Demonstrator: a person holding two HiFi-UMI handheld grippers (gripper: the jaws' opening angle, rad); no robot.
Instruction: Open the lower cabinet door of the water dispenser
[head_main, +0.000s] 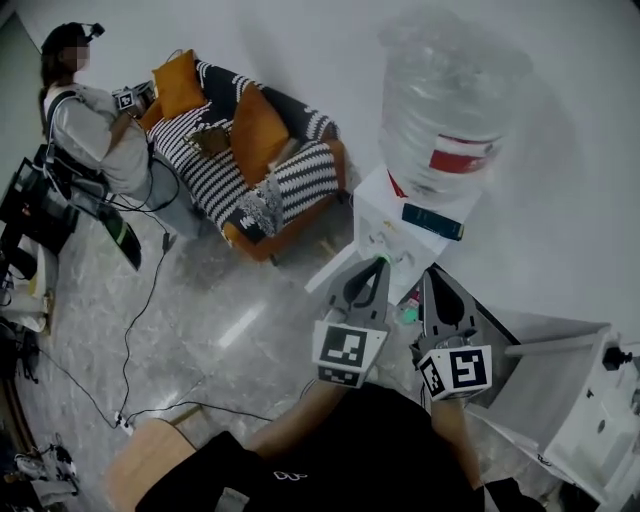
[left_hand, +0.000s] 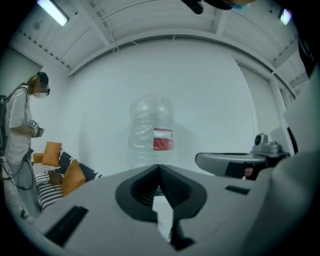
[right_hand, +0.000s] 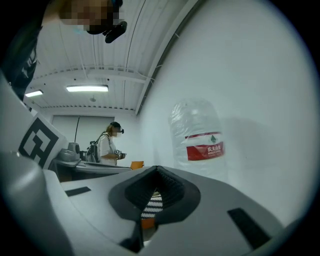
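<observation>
Our left tool (left_hand: 159, 168) has its jaws pressed together at the tips with nothing between them. Our right tool (right_hand: 157, 170) is closed the same way and is also empty. We hold the two side by side, close but apart. Both are aimed at the water dispenser (head_main: 398, 225) just ahead of them and touch nothing.

The dispenser stands upright against the white wall (head_main: 560, 150), its long axis vertical, with the clear bottle (head_main: 445, 100) upended on top. Its front, the face with the taps (head_main: 385, 245), is turned toward us and toward the lower left of the head view. The lower cabinet door belongs below those taps. Our tools cover that part in the head view, so we cannot tell whether it is open or shut.

Only the head view shows the dispenser's white body, the taps and a dark flat thing (head_main: 432, 222) lying on its top. Both gripper views look higher and catch just the bottle against the wall. The right gripper view shows the red label (right_hand: 205, 149) face-on. The left gripper view alone shows the right tool from the side. Well apart to the left, a striped sofa (head_main: 215, 165) with orange cushions (head_main: 258, 132) stands on the floor, with a second person (head_main: 90, 125) beside it.
</observation>
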